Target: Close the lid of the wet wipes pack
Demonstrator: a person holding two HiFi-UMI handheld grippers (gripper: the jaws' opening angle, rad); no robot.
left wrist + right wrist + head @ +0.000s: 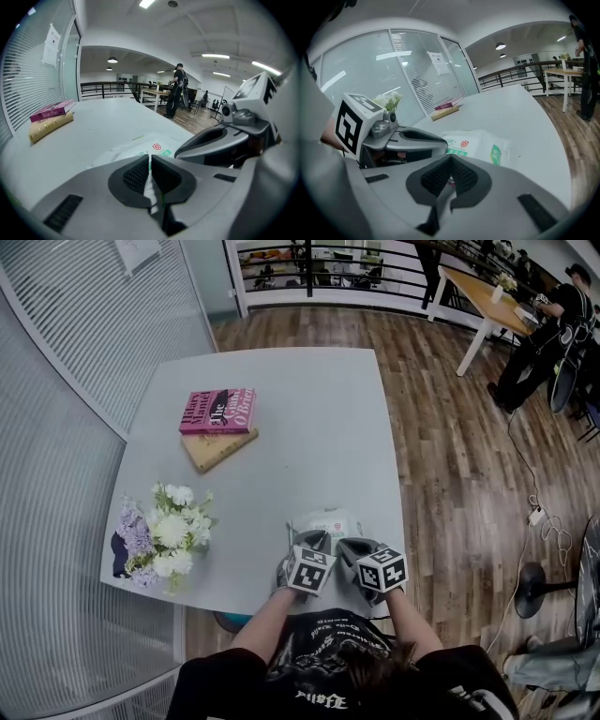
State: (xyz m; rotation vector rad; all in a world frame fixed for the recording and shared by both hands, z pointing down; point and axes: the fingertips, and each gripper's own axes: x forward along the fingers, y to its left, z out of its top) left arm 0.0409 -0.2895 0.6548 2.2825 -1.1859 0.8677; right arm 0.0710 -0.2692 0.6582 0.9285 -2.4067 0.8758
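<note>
Pack of wet wipes (330, 521) lies at the table's (309, 418) near edge: light, soft, slippery film. Left gripper (150, 163) seems pinched on its thin flap lid (148, 189); right gripper (451, 161) closed, empty. Hold the flap's edge

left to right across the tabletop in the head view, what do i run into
flowers → stacked books → wet wipes pack. The two grippers overlap the pack, so they are left out.
</note>
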